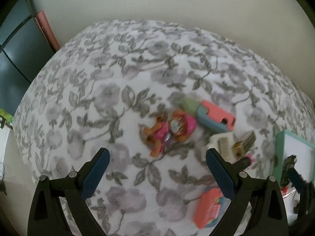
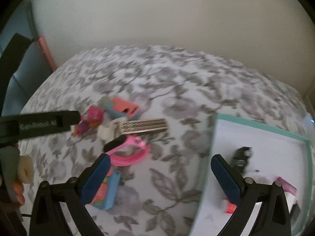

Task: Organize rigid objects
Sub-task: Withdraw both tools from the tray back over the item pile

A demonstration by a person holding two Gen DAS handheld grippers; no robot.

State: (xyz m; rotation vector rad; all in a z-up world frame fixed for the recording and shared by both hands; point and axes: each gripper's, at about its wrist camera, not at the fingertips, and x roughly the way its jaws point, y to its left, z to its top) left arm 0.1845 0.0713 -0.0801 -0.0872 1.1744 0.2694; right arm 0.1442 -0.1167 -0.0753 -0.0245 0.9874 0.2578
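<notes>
Left wrist view: the toy figure (image 1: 167, 132), judged light and rigid, is best gripped across its torso by the open, empty jaws of the left gripper (image 1: 157, 169).

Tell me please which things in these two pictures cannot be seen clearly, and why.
- Doll, left wrist view: motion blur smears its details.
- Tray, right wrist view: its near end is cut off by the picture edge; the small dark thing inside is too blurred to identify.
- Orange toy, left wrist view: partly hidden behind the left gripper.
- Pink coil, right wrist view: blurred.
</notes>
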